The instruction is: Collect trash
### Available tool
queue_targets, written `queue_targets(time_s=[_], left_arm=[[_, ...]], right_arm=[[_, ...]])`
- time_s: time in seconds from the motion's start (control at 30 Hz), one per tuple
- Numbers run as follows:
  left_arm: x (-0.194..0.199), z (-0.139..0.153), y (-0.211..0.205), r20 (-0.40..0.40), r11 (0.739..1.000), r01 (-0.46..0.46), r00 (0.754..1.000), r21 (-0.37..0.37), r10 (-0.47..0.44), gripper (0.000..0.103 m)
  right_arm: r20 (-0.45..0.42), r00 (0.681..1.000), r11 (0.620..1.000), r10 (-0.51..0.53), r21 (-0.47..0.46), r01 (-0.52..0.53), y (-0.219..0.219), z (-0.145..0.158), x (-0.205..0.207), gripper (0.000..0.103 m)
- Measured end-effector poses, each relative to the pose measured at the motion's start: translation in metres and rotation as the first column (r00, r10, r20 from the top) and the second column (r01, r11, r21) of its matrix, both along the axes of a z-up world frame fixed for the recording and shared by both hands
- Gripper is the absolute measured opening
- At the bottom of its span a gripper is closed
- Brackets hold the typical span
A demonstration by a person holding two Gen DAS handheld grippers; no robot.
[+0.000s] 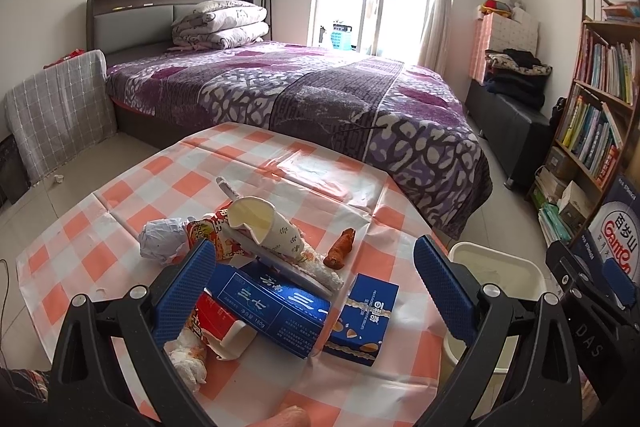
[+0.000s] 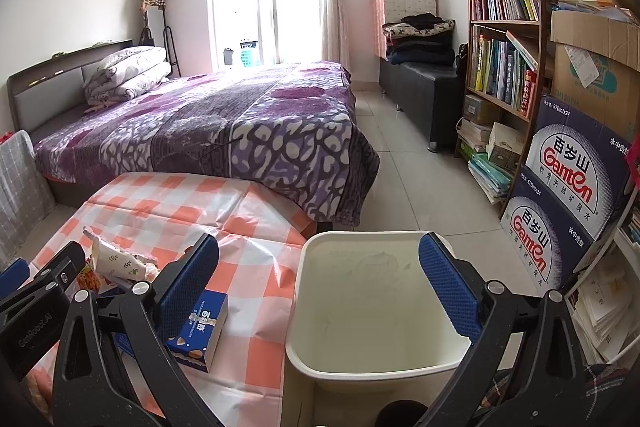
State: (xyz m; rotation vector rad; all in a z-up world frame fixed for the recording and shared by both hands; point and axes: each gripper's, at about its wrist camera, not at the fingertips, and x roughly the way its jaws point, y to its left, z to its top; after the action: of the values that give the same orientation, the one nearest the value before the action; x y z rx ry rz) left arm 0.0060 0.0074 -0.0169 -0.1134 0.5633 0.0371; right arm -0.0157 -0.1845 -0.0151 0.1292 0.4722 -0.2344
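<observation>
A heap of trash lies on the table (image 1: 120,195) with the orange-and-white checked cloth. At the left of the heap sits a crumpled white paper ball (image 1: 162,238), with a red snack wrapper (image 1: 208,231) just beside it. A paper cup (image 1: 266,225), cream inside and printed with small leaves, lies tipped on its side over the pile. Below it a long blue carton (image 1: 276,311) with white lettering rests across a red-and-white wrapper (image 1: 212,319) and stained tissue (image 1: 188,355). Right of the cup lies a brown sausage-like scrap (image 1: 340,247), and a smaller blue biscuit box (image 1: 362,315) is nearest the table edge. The left gripper (image 1: 310,291) hangs over the heap, jaws wide apart, gripping nothing. Beside the table stands a cream bin (image 2: 320,339); the right gripper (image 2: 320,291) hovers above it, jaws spread and bare.
</observation>
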Motion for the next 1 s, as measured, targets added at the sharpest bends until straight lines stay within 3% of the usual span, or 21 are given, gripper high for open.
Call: queue_targets(time_s=[0.87,1.0], left_arm=[[0.000,0.001,0.000,0.003,1.000,0.000,1.000,0.006,0.000,0.096],[0.001,-0.011,0.001,-0.018,1.000,-0.001,1.000,-0.008,0.001,0.096]], right_arm=[[-0.007,1.000,1.000,0.002,0.000,-0.002,0.001,-0.002,0.001,0.096],[-0.011,1.000,1.000,0.006,0.007,-0.006,0.001,-0.001,0.002,0.096]])
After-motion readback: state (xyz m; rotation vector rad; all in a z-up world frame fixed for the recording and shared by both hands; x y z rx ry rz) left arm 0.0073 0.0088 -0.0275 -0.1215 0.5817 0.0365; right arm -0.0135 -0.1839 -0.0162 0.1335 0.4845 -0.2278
